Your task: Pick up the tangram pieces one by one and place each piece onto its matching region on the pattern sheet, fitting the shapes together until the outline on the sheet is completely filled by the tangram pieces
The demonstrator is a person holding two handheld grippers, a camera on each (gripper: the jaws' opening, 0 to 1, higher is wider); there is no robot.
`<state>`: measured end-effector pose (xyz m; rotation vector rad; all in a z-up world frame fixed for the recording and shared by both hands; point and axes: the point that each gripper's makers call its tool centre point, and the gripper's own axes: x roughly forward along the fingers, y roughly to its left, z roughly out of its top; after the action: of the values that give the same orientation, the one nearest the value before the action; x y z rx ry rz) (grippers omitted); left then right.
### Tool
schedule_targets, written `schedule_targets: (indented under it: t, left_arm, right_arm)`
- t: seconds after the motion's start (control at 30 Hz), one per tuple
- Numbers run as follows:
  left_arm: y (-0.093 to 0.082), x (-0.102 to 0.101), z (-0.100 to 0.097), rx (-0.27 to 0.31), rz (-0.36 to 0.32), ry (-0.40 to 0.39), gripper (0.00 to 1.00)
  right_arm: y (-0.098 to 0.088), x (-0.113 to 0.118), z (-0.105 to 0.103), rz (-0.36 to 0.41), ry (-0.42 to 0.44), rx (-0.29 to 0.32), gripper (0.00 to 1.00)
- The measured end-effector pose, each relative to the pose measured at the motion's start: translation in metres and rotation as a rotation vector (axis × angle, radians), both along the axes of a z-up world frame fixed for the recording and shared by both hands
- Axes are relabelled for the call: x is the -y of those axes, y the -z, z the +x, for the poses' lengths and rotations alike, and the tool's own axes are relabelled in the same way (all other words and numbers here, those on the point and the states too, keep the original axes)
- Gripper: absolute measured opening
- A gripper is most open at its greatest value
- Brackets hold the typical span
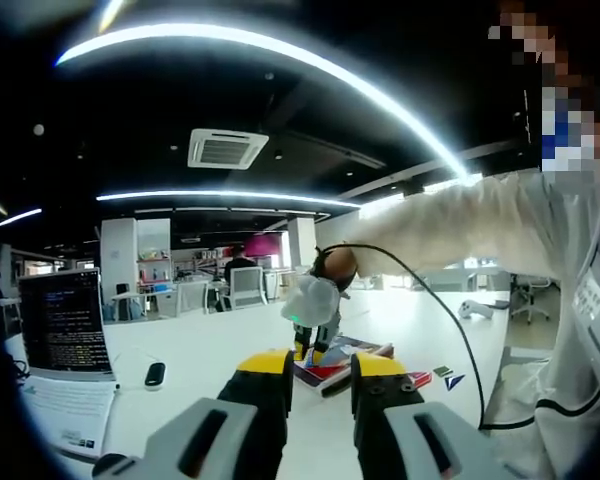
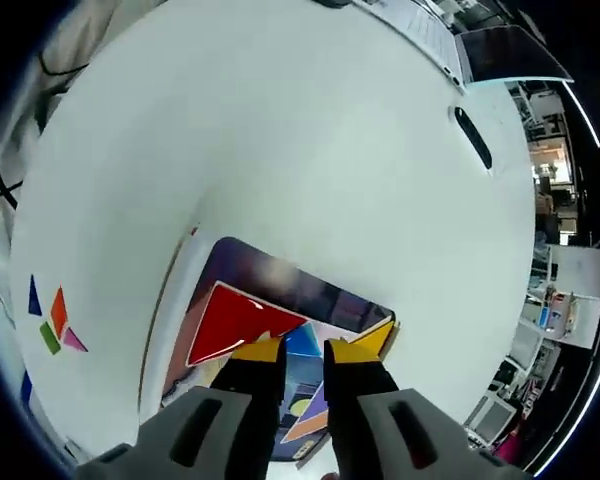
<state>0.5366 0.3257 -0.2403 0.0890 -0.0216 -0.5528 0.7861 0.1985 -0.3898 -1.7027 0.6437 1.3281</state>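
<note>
Blue piece [image 2: 302, 341] — between right gripper [image 2: 298, 352] fingers [image 2: 263, 352].

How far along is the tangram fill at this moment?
Partly done. A red triangle and blue, yellow and purple pieces already lie on the pattern sheet. The right tool hovers low over the sheet; whether it grips anything I cannot tell. Left: four small pieces lying loose on the white table. The left tool hangs back, open.

left gripper [image 1: 320, 365]: jaws slightly parted, nothing held
right gripper [image 1: 313, 345]: over pattern sheet [image 1: 330, 368]
laptop [image 1: 65, 325]: left, on table [image 1: 210, 350]
</note>
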Motion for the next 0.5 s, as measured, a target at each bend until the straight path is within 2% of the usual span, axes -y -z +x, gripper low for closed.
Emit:
schedule_targets:
  t: [0.1,0.23,0.3,0.37,0.5]
  left_arm:
    - [0.000,0.000,0.002,0.000,-0.002,-0.001,0.25]
    - [0.001,0.004,0.001,-0.002,0.005,0.009,0.25]
    - [0.000,0.004,0.000,-0.001,0.006,0.009,0.25]
    - [0.000,0.005,0.000,0.000,0.007,0.007,0.25]
    - [-0.001,0.005,0.000,0.002,0.007,0.008,0.25]
  right_arm:
    - [0.002,0.012,-0.003,-0.003,0.045,-0.016,0.17]
    - [0.005,0.008,-0.012,0.016,-0.067,-0.012,0.18]
    - [0.004,0.005,-0.010,0.027,-0.098,-0.003,0.19]
    - [0.005,0.004,-0.011,0.012,-0.163,-0.005,0.19]
    - [0.005,0.005,-0.012,0.018,-0.182,-0.004,0.19]
